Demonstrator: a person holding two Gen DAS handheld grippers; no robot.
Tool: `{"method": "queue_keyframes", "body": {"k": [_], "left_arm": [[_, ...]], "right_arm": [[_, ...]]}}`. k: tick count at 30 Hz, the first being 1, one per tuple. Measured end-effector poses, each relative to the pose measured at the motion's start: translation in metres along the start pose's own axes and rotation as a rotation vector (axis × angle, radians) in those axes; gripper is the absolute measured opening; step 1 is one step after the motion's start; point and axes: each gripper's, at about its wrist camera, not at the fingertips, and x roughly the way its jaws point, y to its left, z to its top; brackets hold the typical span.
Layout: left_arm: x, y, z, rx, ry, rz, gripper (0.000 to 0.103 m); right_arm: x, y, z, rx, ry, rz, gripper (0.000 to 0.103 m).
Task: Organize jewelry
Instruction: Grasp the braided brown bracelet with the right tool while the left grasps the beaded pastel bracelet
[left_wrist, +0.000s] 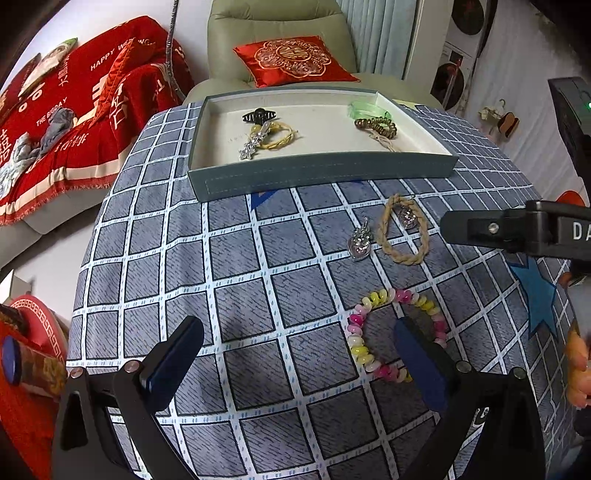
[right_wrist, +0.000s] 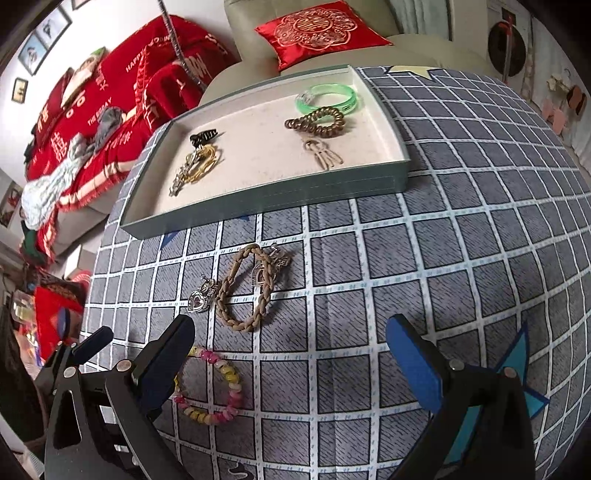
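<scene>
Left gripper (left_wrist: 299, 343) wide apart, empty; we see its right finger (left_wrist: 417, 365) covering part of the beaded bracelet (left_wrist: 358, 332) on the checked cloth (left_wrist: 258, 288). Right gripper (right_wrist: 290, 339) likewise wide, empty. Braided bracelet (left_wrist: 402, 230) near the tray (left_wrist: 321, 173); its charm is indistinct.

You are working at a table draped in a grey-blue checked cloth (left_wrist: 236, 280) with white grid lines and blue star shapes. Beyond it stands a pale beige armchair (left_wrist: 277, 33) with a red embroidered cushion (left_wrist: 295, 59) on its seat. To your left, a sofa is covered by a red throw (right_wrist: 122, 92) printed with white lettering, and crumpled grey and pale garments (right_wrist: 55, 184) lie on it. Framed pictures (right_wrist: 40, 33) hang on the white wall above. Pale vertical blinds (left_wrist: 376, 33) hang behind the armchair. Round dark decorations (right_wrist: 506, 48) hang on the right wall.
</scene>
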Motion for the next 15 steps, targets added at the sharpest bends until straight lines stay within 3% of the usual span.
{"method": "queue_keyframes", "body": {"k": [5, 15], "left_arm": [[0.003, 0.000, -0.001, -0.008, 0.001, 0.011, 0.103], [0.008, -0.006, -0.001, 0.008, 0.004, 0.018, 0.103]], "right_arm": [[0.009, 0.009, 0.002, -0.043, 0.005, -0.036, 0.102], [0.023, 0.017, 0.006, -0.082, 0.028, -0.073, 0.075]]}}
